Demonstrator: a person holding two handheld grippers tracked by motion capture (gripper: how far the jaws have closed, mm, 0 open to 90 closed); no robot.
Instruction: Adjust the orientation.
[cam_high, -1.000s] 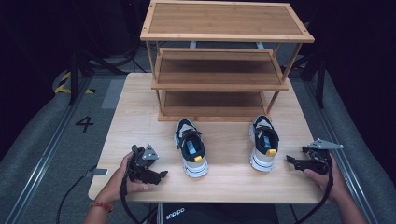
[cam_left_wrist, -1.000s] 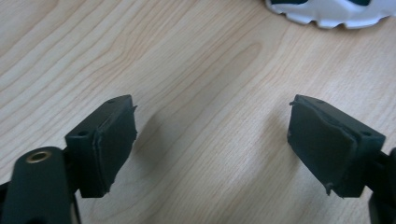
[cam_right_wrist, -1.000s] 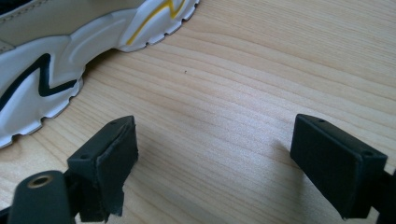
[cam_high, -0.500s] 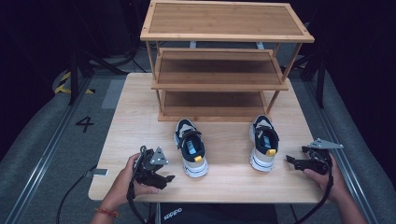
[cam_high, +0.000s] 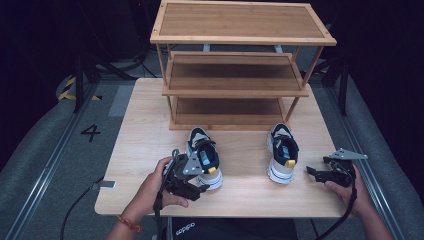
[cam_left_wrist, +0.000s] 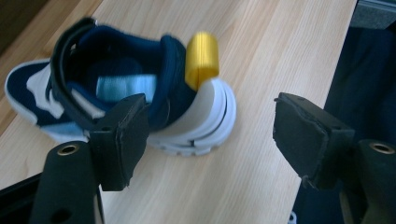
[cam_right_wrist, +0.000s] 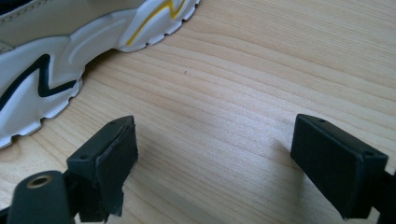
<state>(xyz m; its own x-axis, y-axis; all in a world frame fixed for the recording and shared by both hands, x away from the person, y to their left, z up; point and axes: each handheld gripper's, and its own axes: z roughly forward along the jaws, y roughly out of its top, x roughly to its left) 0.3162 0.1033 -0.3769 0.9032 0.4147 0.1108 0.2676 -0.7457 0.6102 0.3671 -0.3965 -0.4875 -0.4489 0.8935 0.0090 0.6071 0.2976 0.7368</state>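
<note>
A light wooden table (cam_high: 150, 125) stands on a grey floor (cam_high: 45, 150) marked with the number 4 (cam_high: 90, 132). A three-tier wooden shelf rack (cam_high: 240, 22) occupies the far half of the table. The surroundings beyond are dark, with black stand legs (cam_high: 80, 85) at far left.

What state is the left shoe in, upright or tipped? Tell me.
Upright. The left shoe stands sole-down on the table, opening facing up, its yellow heel tab raised.

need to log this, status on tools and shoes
Left tool open, closing in on left shoe heel, nothing gripped. Right tool open, beside right shoe. Path clear.
</note>
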